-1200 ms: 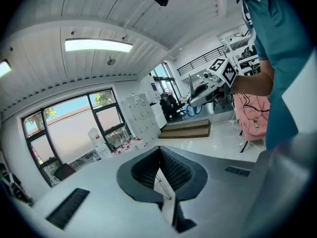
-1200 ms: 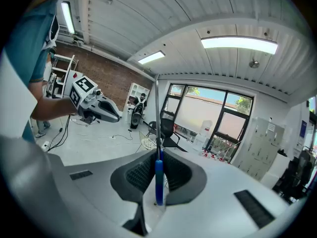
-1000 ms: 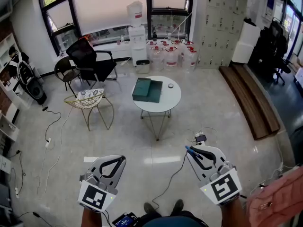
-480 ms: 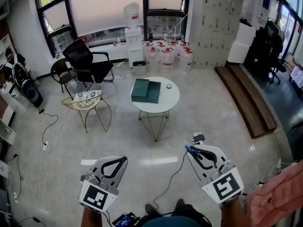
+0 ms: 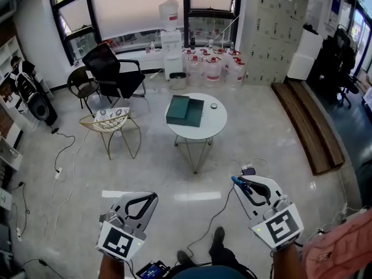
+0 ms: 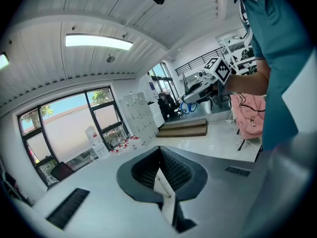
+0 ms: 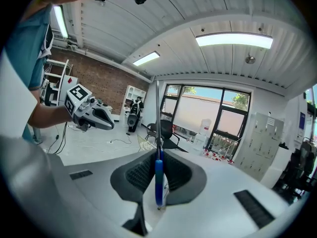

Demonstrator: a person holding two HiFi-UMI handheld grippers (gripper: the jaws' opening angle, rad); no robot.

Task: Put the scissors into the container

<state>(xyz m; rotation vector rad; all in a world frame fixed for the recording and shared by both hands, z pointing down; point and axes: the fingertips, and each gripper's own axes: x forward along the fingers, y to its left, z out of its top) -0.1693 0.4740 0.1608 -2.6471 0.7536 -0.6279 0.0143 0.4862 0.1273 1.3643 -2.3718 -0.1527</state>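
The scissors (image 7: 158, 182) are clamped in the nearly closed right hand-held gripper (image 5: 235, 181), with their long axis along the jaws. The left hand-held gripper (image 5: 152, 195) is held shut and empty. The green container (image 5: 185, 110) is seen well ahead, slightly leftward, on the round bench (image 5: 216, 127).

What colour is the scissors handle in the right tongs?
The scissors' handle is blue, clearest in the right gripper view.
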